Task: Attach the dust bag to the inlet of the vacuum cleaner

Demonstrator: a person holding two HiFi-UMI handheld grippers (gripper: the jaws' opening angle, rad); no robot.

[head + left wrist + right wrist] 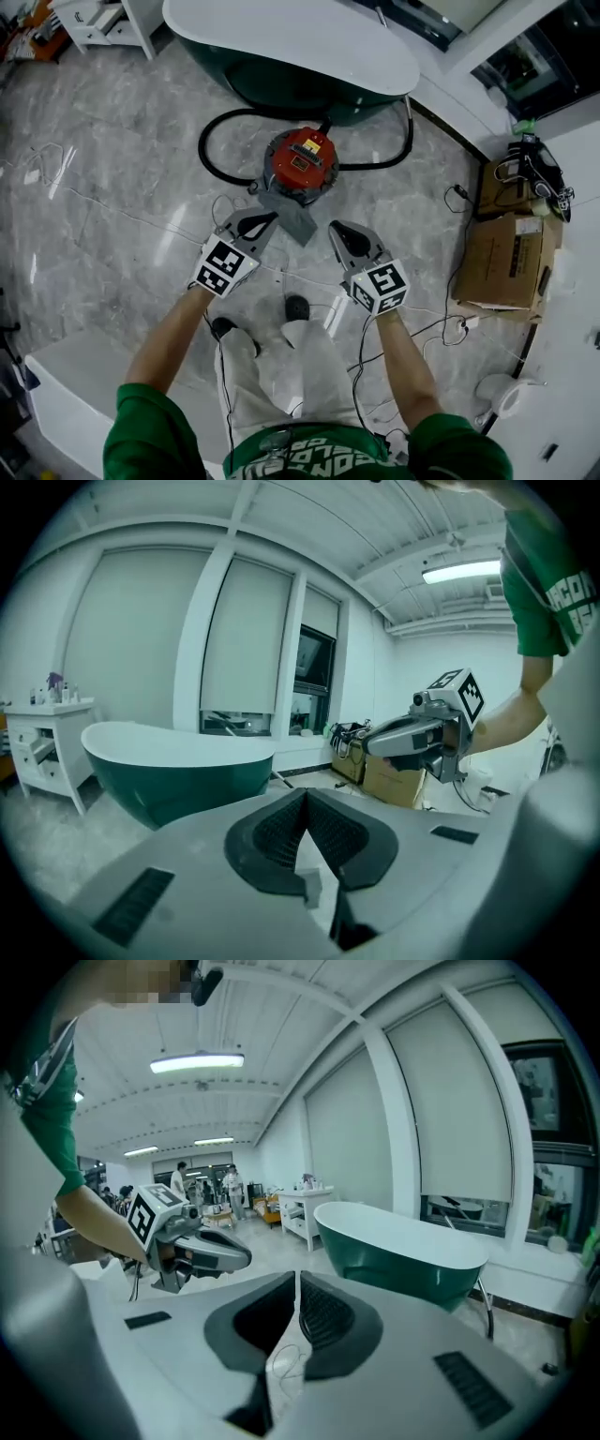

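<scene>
Since the grey dust bag lies flat on the floor, against the near side of the red vacuum cleaner, it looks limp — a one-corner pinch could fold it and miss the inlet, which I can't make out; long axis seems to run from the vacuum toward the person's right; left hand-held gripper and right hand-held gripper both pressed together, empty, up above it.
</scene>
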